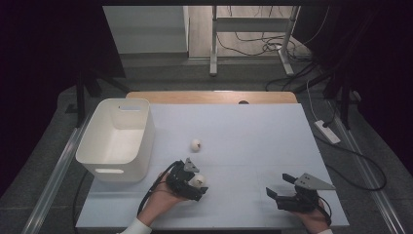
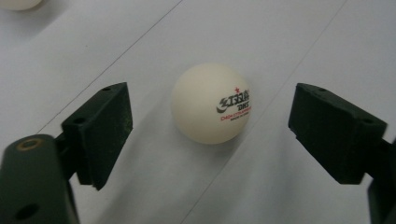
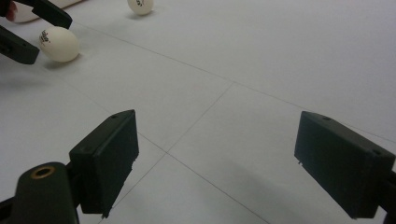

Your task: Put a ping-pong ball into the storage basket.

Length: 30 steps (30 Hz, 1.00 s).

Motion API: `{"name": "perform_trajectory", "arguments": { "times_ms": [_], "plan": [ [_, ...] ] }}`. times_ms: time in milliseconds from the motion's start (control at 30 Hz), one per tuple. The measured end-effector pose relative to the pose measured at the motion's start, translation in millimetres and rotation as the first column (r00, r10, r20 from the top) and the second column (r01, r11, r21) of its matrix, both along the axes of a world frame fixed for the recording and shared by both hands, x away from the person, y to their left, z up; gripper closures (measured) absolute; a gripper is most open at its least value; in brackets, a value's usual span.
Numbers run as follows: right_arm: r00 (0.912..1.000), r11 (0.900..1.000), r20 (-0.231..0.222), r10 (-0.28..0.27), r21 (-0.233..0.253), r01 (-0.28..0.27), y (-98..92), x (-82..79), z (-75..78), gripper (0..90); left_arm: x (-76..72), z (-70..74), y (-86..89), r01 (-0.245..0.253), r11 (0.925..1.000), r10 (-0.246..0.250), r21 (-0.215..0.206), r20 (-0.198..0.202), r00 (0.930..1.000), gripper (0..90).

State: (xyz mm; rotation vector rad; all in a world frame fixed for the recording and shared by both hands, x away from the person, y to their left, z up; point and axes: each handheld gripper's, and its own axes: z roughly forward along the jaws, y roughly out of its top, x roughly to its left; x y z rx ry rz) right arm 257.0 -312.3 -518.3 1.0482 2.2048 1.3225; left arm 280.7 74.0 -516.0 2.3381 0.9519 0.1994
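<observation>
Nearest the lens in the left gripper view, my left gripper [image 2: 210,135] stands with its two black jaws spread wide, and the near ball [image 2: 211,103], a cream table-tennis ball, sits between them on the table [image 2: 299,42], touching neither pad; black lettering, a red star and red small print show on its face, which the high view is too small to resolve. From the high view I place this ball [image 1: 197,180] toward the table's near edge, left of centre, with my left hand [image 1: 163,197] behind the gripper. A second ball [image 1: 196,145] lies farther from the near edge, close to the table's middle and apart from the first; it also appears at the top edge of the right gripper view [image 3: 140,4]. The white bin [image 1: 117,139] stands at the table's left edge. My right gripper [image 3: 215,163], jaws likewise open and holding nothing, hovers over bare table near the near right corner [image 1: 281,187]. Nothing lies between the near ball and the bin.
</observation>
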Motion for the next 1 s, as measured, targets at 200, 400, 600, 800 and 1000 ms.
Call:
{"name": "perform_trajectory", "arguments": {
  "times_ms": [200, 400, 600, 800, 1000],
  "plan": [
    [1.0, 1.0, 0.002, -0.002, -0.003, 0.002, 0.0, 0.3, -0.4, 13.7, 0.4, -1.8, -0.5, 0.004, 1.0, -0.004, 0.009, 0.008, 1.0, 27.3],
    [1.0, 1.0, 0.005, -0.005, -0.004, 0.005, -0.8, 0.1, 0.1, 13.7, 1.0, -4.2, -0.4, 0.02, 0.9997, -0.02, 0.014, 0.006, 0.9998, 45.3],
    [1.0, 1.0, 0.004, -0.007, -0.005, 0.007, -1.5, 0.3, -0.2, 13.7, 0.1, -2.4, 2.5, 0.027, 0.9996, -0.027, -0.008, 0.012, 0.9996, 50.9],
    [1.0, 1.0, 0.004, -0.007, -0.008, 0.007, -1.4, 0.6, -0.5, 13.7, -0.8, -0.3, 5.7, 0.026, 0.9993, -0.026, -0.028, 0.018, 0.9995, 51.1],
    [0.9999, 1.0, 0.007, -0.008, -0.007, 0.008, -1.8, 0.5, -0.6, 13.8, -3.6, 2.2, 7.1, 0.046, 0.9976, -0.045, -0.051, 0.036, 0.9984, 51.0]
  ]
}}
